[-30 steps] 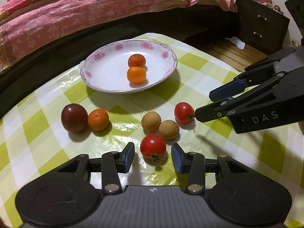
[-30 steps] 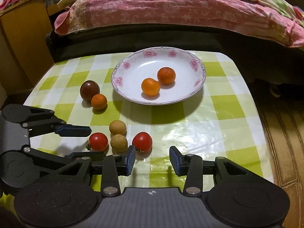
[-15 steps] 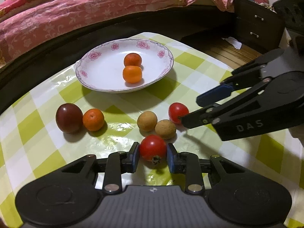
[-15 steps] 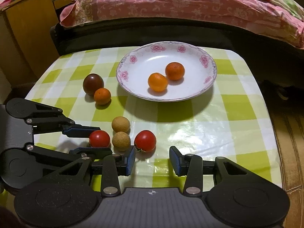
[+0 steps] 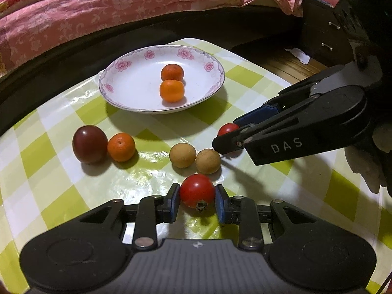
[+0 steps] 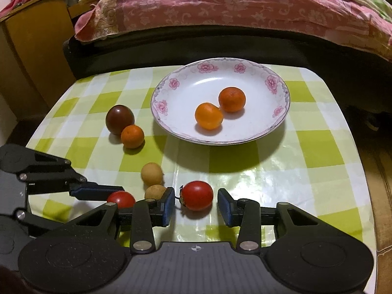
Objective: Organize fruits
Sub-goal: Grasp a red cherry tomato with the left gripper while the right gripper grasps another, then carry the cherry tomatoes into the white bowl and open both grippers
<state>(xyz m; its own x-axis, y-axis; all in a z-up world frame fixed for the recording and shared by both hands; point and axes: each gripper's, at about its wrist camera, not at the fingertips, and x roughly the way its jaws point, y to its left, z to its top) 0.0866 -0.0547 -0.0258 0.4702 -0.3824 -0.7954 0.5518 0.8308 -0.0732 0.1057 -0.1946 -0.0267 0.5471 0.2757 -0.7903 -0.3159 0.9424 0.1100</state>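
In the left wrist view my left gripper (image 5: 197, 201) is shut on a red tomato (image 5: 197, 190) that rests on the checked tablecloth. My right gripper (image 6: 196, 205) has a second red tomato (image 6: 197, 195) between its fingers. Its jaws are closing, and a small gap shows at each pad. The white flowered plate (image 6: 205, 66) stands behind, with two oranges (image 6: 208, 115) in it. Left of the plate a dark plum-coloured fruit (image 6: 119, 119) touches a small orange (image 6: 132, 136). Two tan round fruits (image 5: 182, 155) lie between the two grippers.
The green and white checked table (image 6: 318, 147) ends close to the right of the plate, with wooden floor (image 6: 384, 196) below. A bed with a pink cover (image 6: 220, 7) runs along the far side. A dark cabinet (image 5: 323, 36) stands at the back right.
My left gripper has shut on the near tomato. My right gripper has moved forward and down, so the second tomato now sits between its fingers, and its jaws have narrowed slightly.
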